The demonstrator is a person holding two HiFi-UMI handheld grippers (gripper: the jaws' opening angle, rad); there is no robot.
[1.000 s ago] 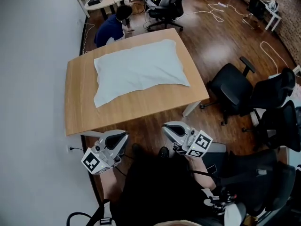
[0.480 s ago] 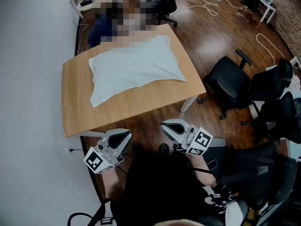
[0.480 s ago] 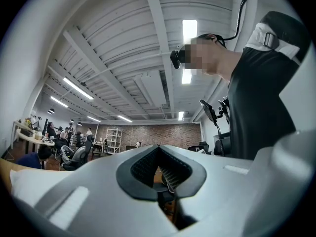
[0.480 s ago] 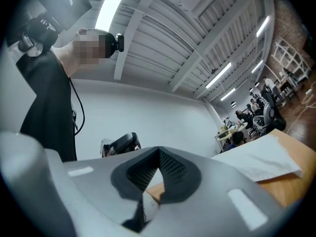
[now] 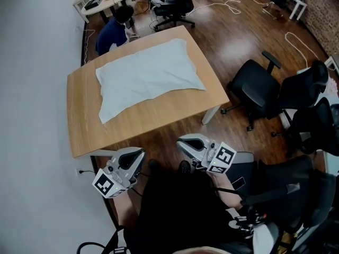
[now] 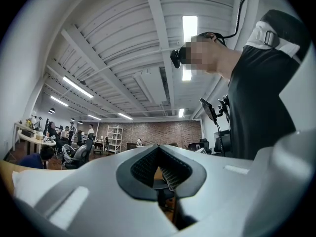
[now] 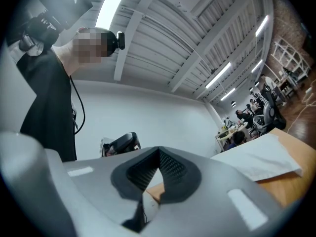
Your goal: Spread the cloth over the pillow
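- Head view: the cloth (image 5: 148, 77) lies flat on the wooden table (image 5: 79, 126), toward its far half, and nothing of the pillow shows beyond it. From the soft bulge we judge that the pillow sits underneath and is fully covered.
- Head view: the spreading looks done or nearly done. At most the near-left corner, which trails toward the near edge as a loose flap, is left to tidy.
- Head view: the cloth's long axis runs left to right across the table, skewed so that the right end sits farther away than the left.
- Head view: the left gripper (image 5: 135, 154) and the right gripper (image 5: 185, 141) hang close to our body, off the near edge of the table and well apart from the cloth.
- Head view: a seated person (image 5: 113, 32) is at the far side, and office chairs (image 5: 253, 95) stand to the right.
- Left gripper view: the jaws are pressed together with nothing between them. They point out into the room at ceiling lights and a brick wall.
- Right gripper view: the jaws are likewise closed and empty. The cloth (image 7: 261, 157) shows to the right on the table, far from the tips.
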